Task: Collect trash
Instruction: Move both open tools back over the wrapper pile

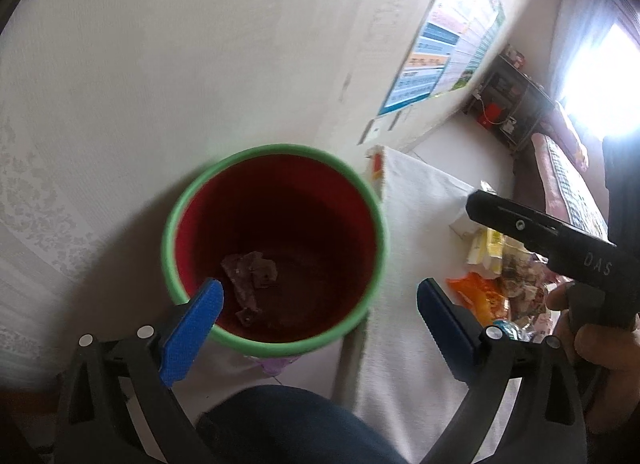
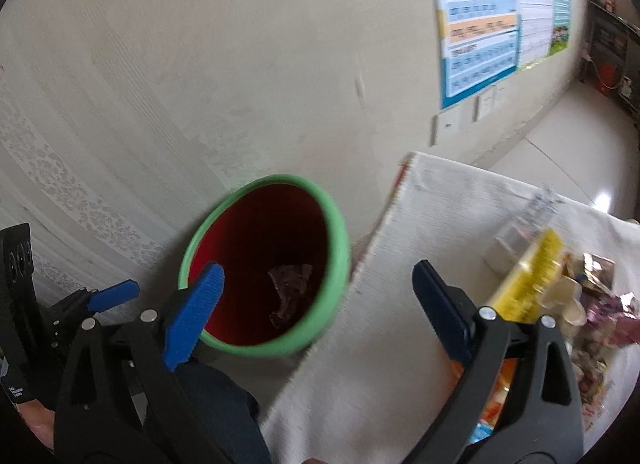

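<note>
Nearest in both wrist views is a knee in dark blue denim [image 1: 288, 424], low in the frame between the black gripper frames. The left gripper [image 1: 320, 300] hangs released, its blue pads spread wide with nothing between them; its left fingertip [image 1: 208, 296] overlaps the near rim of a round bin with a pale green rim and deep red inside [image 1: 176, 224]. The bin stands on the floor against the patterned off-white wall [image 1: 160, 64], just beside the left edge of a low table covered in a white woven cloth [image 1: 416, 232].

At the bottom of the bin lies a crumpled brownish-purple wrapper [image 1: 250, 278], apart from the fingers. The right gripper [image 2: 318, 284] is likewise released and empty, above the gap between bin and table edge; a person's hand [image 1: 592, 348] grips its black handle in the left view.

Further along the cloth, toward its right side, sits a heap of unsorted trash [image 2: 592, 304]: a yellow packet [image 2: 532, 280], an orange wrapper [image 1: 476, 292], a small white paper cup [image 2: 568, 300] and purple and brown scraps. Beyond, a blue and orange printed poster [image 2: 480, 24] hangs on the wall, and a dark shelf unit [image 1: 516, 104] stands in the far corner.
</note>
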Tool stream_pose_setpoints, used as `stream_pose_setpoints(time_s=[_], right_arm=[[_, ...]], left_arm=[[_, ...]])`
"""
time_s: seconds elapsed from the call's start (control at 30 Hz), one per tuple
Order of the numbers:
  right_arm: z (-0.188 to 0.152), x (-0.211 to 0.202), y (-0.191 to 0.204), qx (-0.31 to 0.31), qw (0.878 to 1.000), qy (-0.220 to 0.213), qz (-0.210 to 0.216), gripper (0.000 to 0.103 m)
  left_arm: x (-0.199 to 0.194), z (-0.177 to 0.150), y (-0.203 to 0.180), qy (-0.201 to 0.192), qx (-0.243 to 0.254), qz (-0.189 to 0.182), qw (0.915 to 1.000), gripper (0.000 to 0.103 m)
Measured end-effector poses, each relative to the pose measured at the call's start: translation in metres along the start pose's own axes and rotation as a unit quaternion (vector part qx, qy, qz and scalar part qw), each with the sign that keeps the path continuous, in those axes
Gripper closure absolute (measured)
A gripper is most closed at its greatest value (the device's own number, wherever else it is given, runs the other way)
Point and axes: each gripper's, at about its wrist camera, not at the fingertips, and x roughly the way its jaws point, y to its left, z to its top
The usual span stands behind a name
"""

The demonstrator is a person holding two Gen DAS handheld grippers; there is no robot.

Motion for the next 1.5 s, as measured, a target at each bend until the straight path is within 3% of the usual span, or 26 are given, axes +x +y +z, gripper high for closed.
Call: stream_pose_setpoints(time_s=[0.43, 0.9, 1.1, 1.5], right_arm=[[-0.055, -0.105, -0.115, 0.068, 0.994, -0.042, -0.080, 0.009], [-0.134, -0.184, -0.233, 0.152, 0.974, -0.051, -0.160, 0.009], [-0.162, -0.174, -0.253, 0.174, 0.971, -0.021, -0.164, 0.009], [-0.179, -0.117, -0.253, 0.183, 0.969, 0.038, -0.160, 0.009]], left_arm=[[-0.006, -0.019, -0.134, 0.004, 0.077, -0.057, 0.9954, 0.009], [0.014, -0.059, -0.252, 0.038, 0.149, -0.106, 0.9824, 0.009], [0.034, -0.069, -0.254, 0.064, 0.148, -0.094, 0.9824, 0.009], [0.070, -0.066, -0.224, 0.093, 0.118, -0.069, 0.9863, 0.009]])
